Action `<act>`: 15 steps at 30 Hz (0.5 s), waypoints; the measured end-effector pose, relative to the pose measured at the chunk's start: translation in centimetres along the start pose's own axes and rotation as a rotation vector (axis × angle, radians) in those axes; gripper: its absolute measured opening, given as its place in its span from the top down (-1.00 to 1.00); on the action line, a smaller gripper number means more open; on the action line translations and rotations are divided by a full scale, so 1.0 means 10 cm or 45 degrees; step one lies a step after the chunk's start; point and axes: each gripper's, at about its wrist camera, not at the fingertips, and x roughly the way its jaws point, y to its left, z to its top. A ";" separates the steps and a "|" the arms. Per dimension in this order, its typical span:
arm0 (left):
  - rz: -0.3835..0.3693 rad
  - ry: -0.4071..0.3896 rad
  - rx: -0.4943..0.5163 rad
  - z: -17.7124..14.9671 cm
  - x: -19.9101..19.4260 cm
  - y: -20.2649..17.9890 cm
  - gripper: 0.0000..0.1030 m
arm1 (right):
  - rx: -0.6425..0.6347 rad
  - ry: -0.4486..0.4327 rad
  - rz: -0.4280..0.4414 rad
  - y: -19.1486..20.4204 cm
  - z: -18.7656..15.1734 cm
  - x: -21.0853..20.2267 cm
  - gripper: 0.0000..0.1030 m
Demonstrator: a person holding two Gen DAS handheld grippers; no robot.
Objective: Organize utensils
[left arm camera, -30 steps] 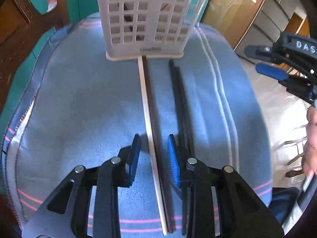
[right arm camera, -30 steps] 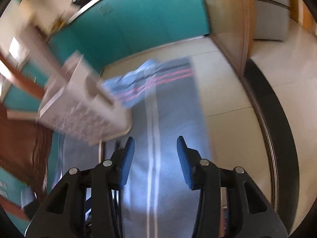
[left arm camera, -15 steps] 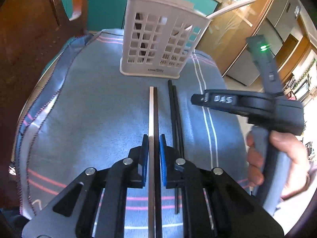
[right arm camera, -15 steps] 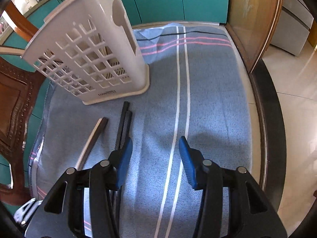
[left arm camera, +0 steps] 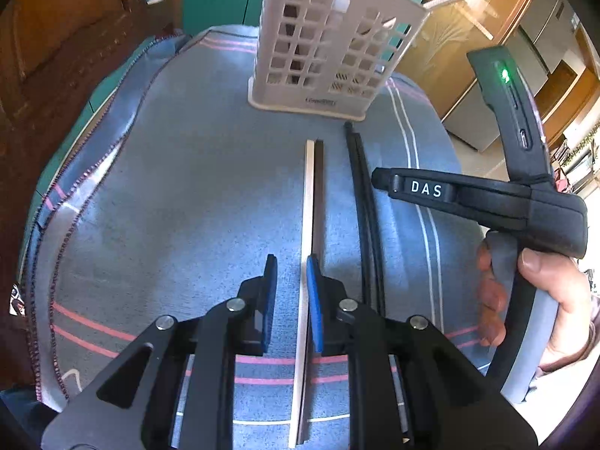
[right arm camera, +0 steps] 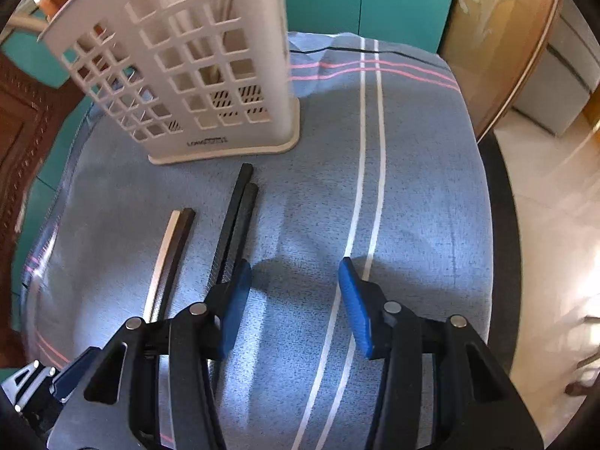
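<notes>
The left gripper (left arm camera: pixel 291 275) points down at the blue striped cloth (left arm camera: pixel 187 206) that covers the counter. Its jaws have just been opening a little and now stand narrowly apart. The pale and brown pair of wooden chopsticks (left arm camera: pixel 313 202) lies on the cloth and runs from the lower middle of the left wrist view up toward the basket. It passes just beside the inner face of the blue pad on the right; the pad on the left is clearly apart from it, so the gripper is released and grasps nothing.

The pair of thin black chopsticks (left arm camera: pixel 362 187) lies just to the right of the wooden pair, almost parallel to it.

The white plastic lattice utensil basket (left arm camera: pixel 330 48) stands upright at the upper middle of the frame, near the far ends of both pairs, with some pale sticks inside.

The right gripper (right arm camera: pixel 294 303) is released, its jaws about half open over bare cloth. In its own view the black chopsticks (right arm camera: pixel 234 221) lie just beside its pad on the left. A person's hand (left arm camera: pixel 540 300) holds its handle at the right edge of the left wrist view.
</notes>
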 end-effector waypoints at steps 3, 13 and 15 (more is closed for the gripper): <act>-0.009 0.012 0.009 -0.01 0.06 -0.02 0.60 | -0.024 -0.005 0.012 0.04 -0.02 0.00 0.06; 0.080 0.026 0.084 0.00 0.24 -0.08 0.53 | -0.077 -0.009 0.079 0.21 -0.11 -0.10 0.06; 0.093 0.026 0.103 -0.01 0.25 -0.11 0.51 | -0.101 -0.007 0.069 0.26 -0.14 -0.10 0.06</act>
